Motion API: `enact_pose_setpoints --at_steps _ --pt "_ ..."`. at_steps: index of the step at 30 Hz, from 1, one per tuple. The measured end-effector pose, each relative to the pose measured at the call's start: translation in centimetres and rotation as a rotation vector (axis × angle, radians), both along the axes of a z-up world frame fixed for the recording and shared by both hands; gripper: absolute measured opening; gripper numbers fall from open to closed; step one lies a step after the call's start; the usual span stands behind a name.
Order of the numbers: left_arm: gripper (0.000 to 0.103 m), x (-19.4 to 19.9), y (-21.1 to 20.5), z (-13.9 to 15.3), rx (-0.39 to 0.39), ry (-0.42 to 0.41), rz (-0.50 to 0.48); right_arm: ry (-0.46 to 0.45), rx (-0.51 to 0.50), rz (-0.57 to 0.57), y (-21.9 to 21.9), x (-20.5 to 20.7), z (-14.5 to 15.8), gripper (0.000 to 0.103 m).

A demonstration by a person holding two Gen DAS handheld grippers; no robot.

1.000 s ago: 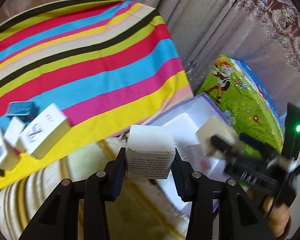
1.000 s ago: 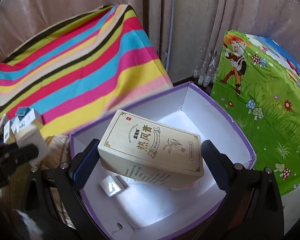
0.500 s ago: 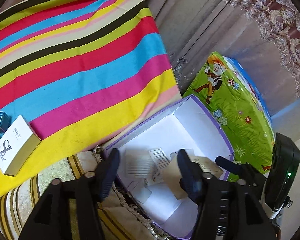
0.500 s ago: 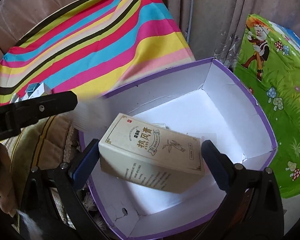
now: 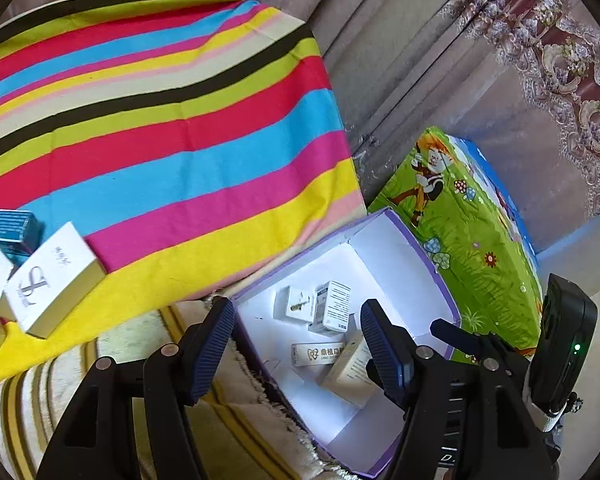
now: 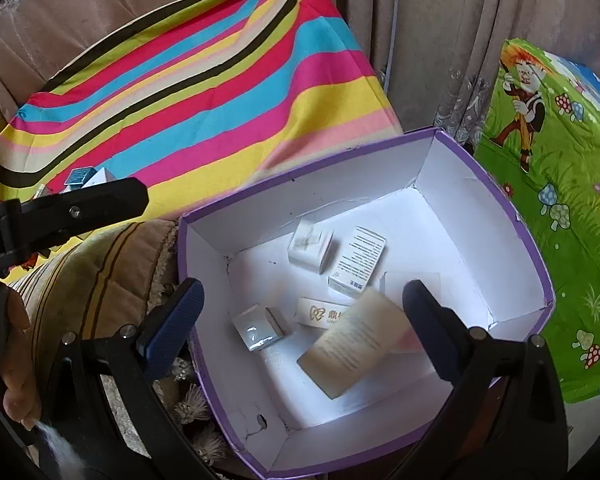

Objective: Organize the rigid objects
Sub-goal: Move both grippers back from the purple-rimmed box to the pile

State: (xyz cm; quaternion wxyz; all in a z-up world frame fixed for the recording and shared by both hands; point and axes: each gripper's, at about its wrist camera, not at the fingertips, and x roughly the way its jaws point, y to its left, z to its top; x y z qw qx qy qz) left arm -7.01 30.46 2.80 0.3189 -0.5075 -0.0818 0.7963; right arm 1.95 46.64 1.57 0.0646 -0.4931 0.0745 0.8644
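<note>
Both the left gripper and the right gripper hang with jaws spread wide and empty above the purple-rimmed white cardboard box. A blurred beige carton lies tilted inside it among small white cartons. More small boxes sit on the striped cloth.

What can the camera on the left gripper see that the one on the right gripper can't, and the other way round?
Only the left view shows the white carton with the S-shaped logo in full on the striped cloth, with other small boxes beside it, and the patterned maroon curtain. Only the right view shows the small shiny box near the front of the purple box, and the person's hand. Both show the purple box holding several cartons, the green cartoon cushion, and open, empty grippers: left, right.
</note>
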Motion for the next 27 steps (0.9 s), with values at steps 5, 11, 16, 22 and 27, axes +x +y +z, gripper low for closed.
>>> enact_pose_setpoints --at_steps 5,11,16,22,27 --pt "0.067 0.4 -2.0 0.7 -0.012 0.039 0.037 0.015 0.004 0.017 -0.9 -0.4 0.5 0.1" --pt "0.067 0.8 -5.2 1.2 -0.035 0.073 0.091 0.03 0.002 0.053 -2.8 -0.9 1.1 0.1" --pt "0.067 1.1 -8.1 1.3 -0.041 0.075 0.144 0.022 -0.001 0.095 -4.9 -1.5 0.9 0.1" --pt "0.067 1.4 -13.0 0.9 -0.05 0.058 0.25 0.027 -0.001 0.168 -8.0 -2.3 1.1 0.1" --pt "0.067 2.1 -17.7 0.5 -0.028 0.043 0.347 0.03 0.009 0.229 -10.3 -3.0 1.1 0.1"
